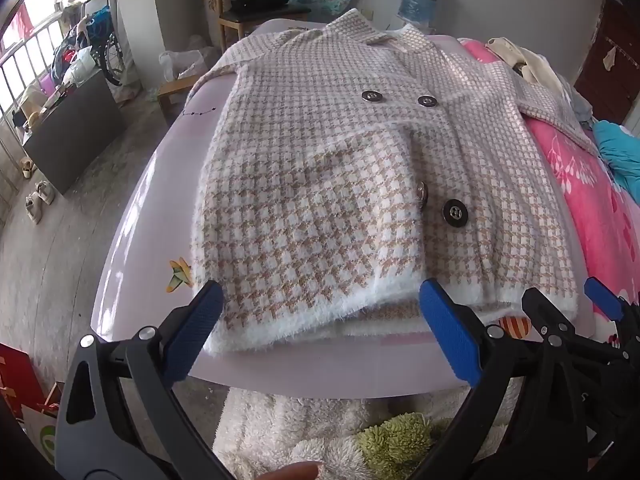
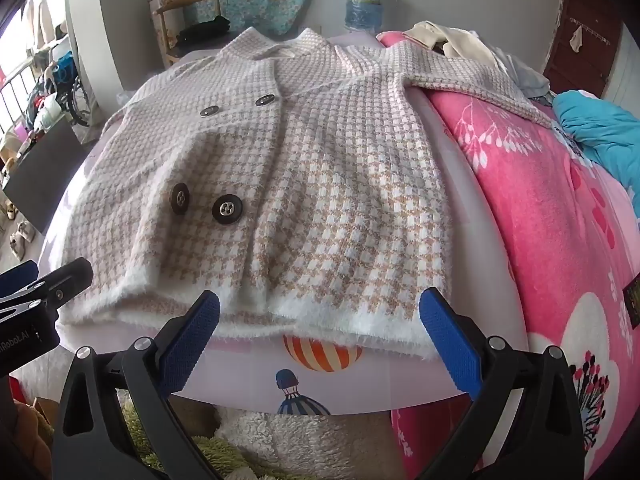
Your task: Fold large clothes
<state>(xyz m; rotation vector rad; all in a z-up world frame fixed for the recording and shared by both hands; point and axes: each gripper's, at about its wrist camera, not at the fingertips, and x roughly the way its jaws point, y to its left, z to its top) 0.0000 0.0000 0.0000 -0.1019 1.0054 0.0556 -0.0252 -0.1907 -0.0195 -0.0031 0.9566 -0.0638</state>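
Note:
A beige and white houndstooth jacket (image 1: 340,184) (image 2: 320,184) with dark round buttons (image 1: 455,213) lies flat on the bed, its fluffy white hem toward me. One sleeve lies folded across the front on the left half. The other sleeve (image 2: 480,86) stretches out to the right over the pink blanket. My left gripper (image 1: 320,320) hovers open just short of the hem's left part, nothing between its blue pads. My right gripper (image 2: 320,320) stands open at the hem's right part, also holding nothing; it shows at the right edge of the left wrist view (image 1: 560,300).
The jacket rests on a pale lilac sheet (image 1: 152,208) printed with balloons (image 2: 322,354). A pink flowered blanket (image 2: 540,220) and a blue cloth (image 2: 600,128) lie to the right. Fluffy white and green fabric (image 1: 320,432) is below the bed edge. A chair (image 1: 256,8) and water jug (image 2: 364,4) stand behind.

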